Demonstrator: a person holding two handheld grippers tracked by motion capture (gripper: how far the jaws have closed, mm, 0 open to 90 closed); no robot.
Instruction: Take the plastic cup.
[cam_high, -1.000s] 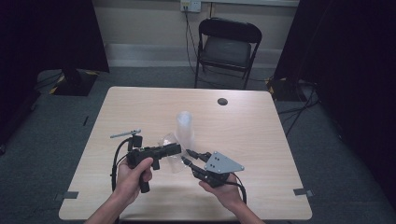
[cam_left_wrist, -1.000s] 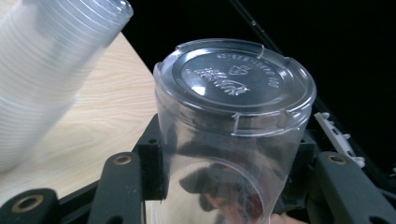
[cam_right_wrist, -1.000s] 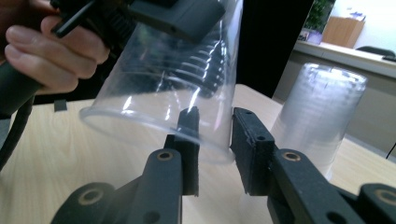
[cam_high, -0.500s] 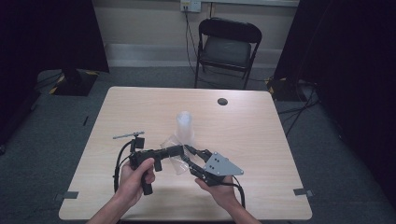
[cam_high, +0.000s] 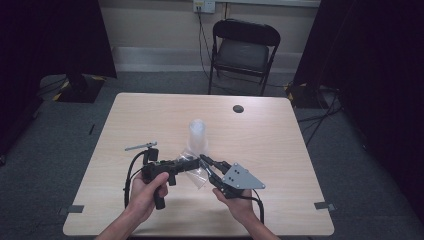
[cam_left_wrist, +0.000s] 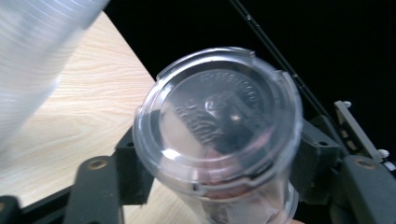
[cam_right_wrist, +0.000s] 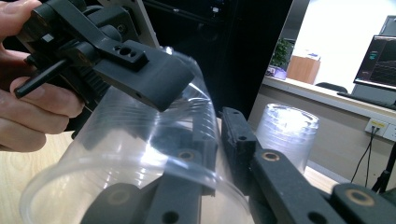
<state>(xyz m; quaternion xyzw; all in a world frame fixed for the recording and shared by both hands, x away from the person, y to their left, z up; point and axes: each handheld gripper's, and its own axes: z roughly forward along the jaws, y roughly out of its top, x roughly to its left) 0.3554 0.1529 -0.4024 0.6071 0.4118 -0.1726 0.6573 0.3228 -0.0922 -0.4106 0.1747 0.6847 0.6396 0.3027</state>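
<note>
A clear plastic cup (cam_high: 198, 175) hangs tilted just above the table (cam_high: 280, 150), between both grippers. My left gripper (cam_high: 186, 164) is shut around the cup's base; its left gripper view looks at the cup's round bottom (cam_left_wrist: 219, 121) with a black jaw on each side. My right gripper (cam_high: 205, 162) comes from the right and is shut on the cup's wall at the rim. In the right gripper view one jaw lies inside the cup (cam_right_wrist: 130, 158) and the other outside, and the left gripper (cam_right_wrist: 140, 70) shows beyond. A stack of clear cups (cam_high: 197, 132) stands upright just behind.
A small black disc (cam_high: 238, 108) lies near the table's far edge. A black folding chair (cam_high: 243, 47) stands beyond the table. The cup stack (cam_right_wrist: 287, 133) is close to the right gripper's jaws.
The right gripper has moved left to the cup in the left gripper and shut on its rim. The left hand has hardly shifted.
</note>
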